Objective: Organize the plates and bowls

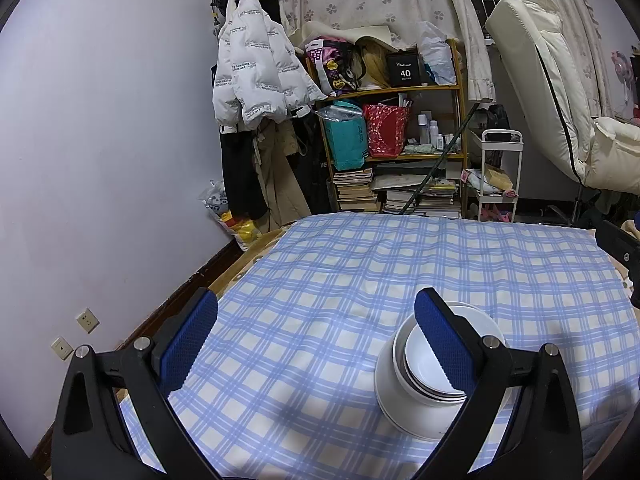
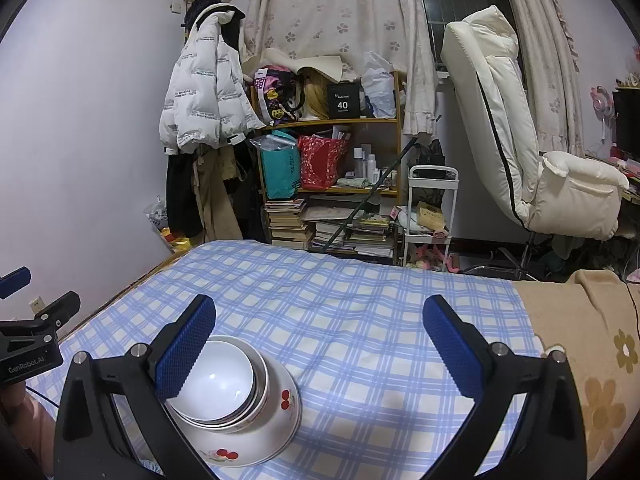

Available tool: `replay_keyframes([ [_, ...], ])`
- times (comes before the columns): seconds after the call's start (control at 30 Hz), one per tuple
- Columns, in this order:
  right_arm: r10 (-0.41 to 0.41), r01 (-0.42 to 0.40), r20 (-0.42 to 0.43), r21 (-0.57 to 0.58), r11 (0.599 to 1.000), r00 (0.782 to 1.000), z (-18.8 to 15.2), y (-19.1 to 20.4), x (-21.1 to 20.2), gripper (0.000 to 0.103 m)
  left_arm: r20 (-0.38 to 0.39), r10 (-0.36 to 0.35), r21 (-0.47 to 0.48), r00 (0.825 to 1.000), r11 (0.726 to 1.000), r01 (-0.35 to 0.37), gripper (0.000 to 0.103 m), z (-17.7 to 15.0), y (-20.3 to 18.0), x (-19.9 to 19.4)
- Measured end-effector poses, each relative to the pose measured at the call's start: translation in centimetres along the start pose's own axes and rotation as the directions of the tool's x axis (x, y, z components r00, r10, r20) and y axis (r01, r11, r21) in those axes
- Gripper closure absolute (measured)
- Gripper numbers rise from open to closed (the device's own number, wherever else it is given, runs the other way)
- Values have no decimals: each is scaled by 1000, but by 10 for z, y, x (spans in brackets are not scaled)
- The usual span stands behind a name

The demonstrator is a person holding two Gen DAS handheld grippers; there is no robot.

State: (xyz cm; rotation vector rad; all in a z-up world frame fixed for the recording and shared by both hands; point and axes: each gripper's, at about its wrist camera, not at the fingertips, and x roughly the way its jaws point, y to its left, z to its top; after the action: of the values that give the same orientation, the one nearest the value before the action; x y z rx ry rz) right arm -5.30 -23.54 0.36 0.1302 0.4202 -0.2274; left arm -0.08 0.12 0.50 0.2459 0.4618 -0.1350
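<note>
A stack of white bowls (image 1: 424, 384) sits on the blue checked cloth (image 1: 360, 280). The bottom bowl (image 2: 256, 432) is the widest and has red cherry prints; smaller white bowls (image 2: 216, 384) nest inside it. My left gripper (image 1: 316, 320) is open and empty, its right finger (image 1: 440, 340) above the stack's rim. My right gripper (image 2: 320, 324) is open and empty, its left finger (image 2: 188, 348) over the stack's near rim. The left gripper's body (image 2: 32, 344) shows at the left edge of the right wrist view.
The checked cloth covers a bed-like surface; a tan flowered blanket (image 2: 592, 360) lies at its right. A wall (image 1: 100, 160) runs along the left. Beyond the far edge stand a cluttered shelf (image 1: 396, 128), hanging coats (image 1: 256, 64), a white cart (image 2: 430, 208) and a cream recliner (image 2: 520, 140).
</note>
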Motion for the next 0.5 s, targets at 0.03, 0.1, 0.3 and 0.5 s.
replay_keyframes([
  [0.03,-1,1,0,0,1000,1000,0,0,0,0,1,2,-1,1000,1000,-2,5,0,0,0],
  [0.1,-1,1,0,0,1000,1000,0,0,0,0,5,6,-8,1000,1000,-6,5,0,2,0],
  [0.3,-2,2,0,-2,1000,1000,0,1,0,0,8,22,-19,1000,1000,-22,5,-1,6,2],
  [0.5,0,0,-3,0,1000,1000,0,-1,0,0,10,26,-21,1000,999,-26,5,-1,7,2],
])
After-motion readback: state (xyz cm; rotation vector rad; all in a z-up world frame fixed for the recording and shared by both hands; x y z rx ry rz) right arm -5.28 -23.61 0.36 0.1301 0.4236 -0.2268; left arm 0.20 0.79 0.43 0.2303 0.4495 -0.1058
